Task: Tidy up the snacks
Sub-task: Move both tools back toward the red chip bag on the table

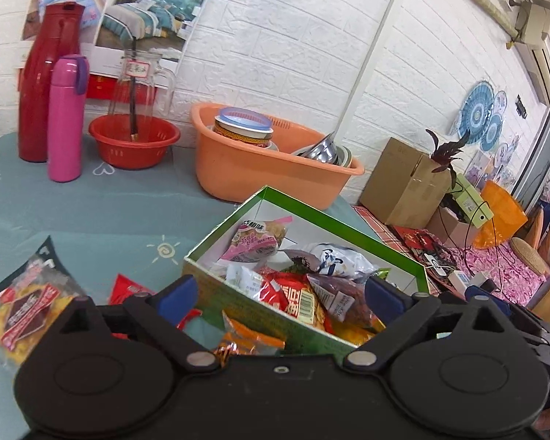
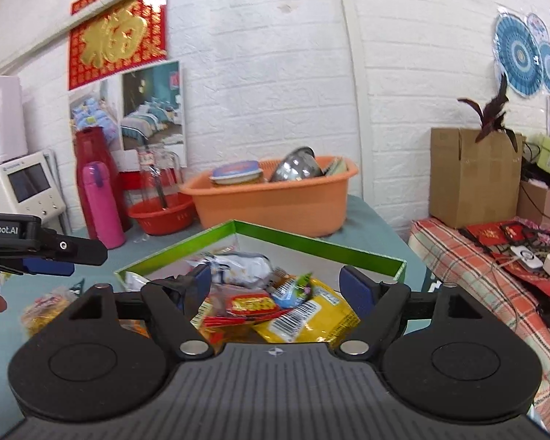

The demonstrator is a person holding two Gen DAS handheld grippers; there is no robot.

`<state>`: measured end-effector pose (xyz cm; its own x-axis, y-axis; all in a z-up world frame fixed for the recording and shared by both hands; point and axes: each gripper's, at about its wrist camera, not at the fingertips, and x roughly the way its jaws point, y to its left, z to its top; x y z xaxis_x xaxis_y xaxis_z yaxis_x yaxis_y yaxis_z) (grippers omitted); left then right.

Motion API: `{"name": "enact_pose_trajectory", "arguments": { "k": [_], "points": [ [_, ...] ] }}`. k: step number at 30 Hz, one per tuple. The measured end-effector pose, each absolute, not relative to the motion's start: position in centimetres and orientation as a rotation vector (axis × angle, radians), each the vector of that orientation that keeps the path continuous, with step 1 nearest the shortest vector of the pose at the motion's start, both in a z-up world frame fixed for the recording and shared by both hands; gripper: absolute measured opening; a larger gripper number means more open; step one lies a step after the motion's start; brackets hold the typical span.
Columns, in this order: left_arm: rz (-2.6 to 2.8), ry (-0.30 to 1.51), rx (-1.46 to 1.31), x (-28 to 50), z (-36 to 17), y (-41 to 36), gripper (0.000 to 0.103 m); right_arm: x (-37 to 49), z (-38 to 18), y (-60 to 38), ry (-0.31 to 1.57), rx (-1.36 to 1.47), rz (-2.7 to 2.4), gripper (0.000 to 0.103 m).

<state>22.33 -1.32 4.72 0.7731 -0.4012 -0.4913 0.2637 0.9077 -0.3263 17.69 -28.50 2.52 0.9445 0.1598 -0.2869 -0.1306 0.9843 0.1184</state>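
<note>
Green-rimmed box (image 1: 304, 256) heaped with snack packets (image 2: 275, 304).
Both the left gripper (image 1: 280, 293) and right gripper (image 2: 276, 286) gape wide and empty; a yellow packet (image 1: 29, 311) waits outside.

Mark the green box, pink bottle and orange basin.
green box (image 1: 324, 220), left wrist view, far rim.
pink bottle (image 1: 64, 124), left wrist view, mid body.
orange basin (image 2: 275, 205), right wrist view, front wall.
</note>
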Motion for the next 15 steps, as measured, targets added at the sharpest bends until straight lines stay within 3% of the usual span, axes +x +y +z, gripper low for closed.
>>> {"name": "enact_pose_trajectory", "arguments": {
  "k": [15],
  "points": [
    [-0.276, 0.534, -0.271, 13.4, 6.4, 5.2, 0.103, 11.2, 5.1, -22.5, 0.250, 0.029, 0.399, 0.103]
  ]
}}
